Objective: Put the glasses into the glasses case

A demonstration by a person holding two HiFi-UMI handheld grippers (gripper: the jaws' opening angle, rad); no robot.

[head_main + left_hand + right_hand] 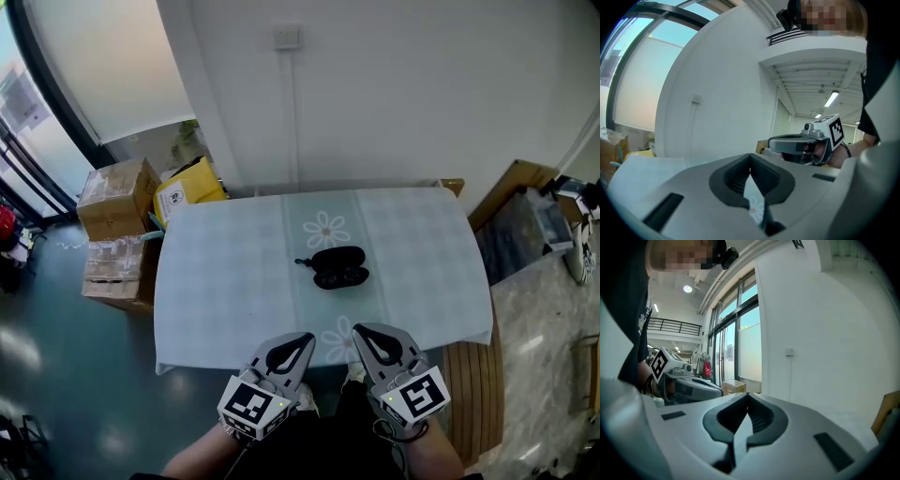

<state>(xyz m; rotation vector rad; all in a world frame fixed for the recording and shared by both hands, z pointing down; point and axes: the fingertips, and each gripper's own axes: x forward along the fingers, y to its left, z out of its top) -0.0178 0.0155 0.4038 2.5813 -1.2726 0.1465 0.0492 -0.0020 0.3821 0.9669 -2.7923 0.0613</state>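
black glasses point(341, 277) lie against the dark case point(337, 255) mid-table point(216, 291), on pale checked cloth. left gripper point(304, 339) and right gripper point(361, 331) hover at the near edge, well apart from them, jaws together, empty.

On the table point(225, 281), near its middle: glasses case point(337, 255), with glasses point(342, 277) just before it, close against it. Left of the table, on the floor: stacked cardboard boxes point(117, 202). Behind: wall, socket point(287, 37) high up. At the near edge: left gripper point(302, 339) and right gripper point(364, 334), side by side, well short of the glasses.
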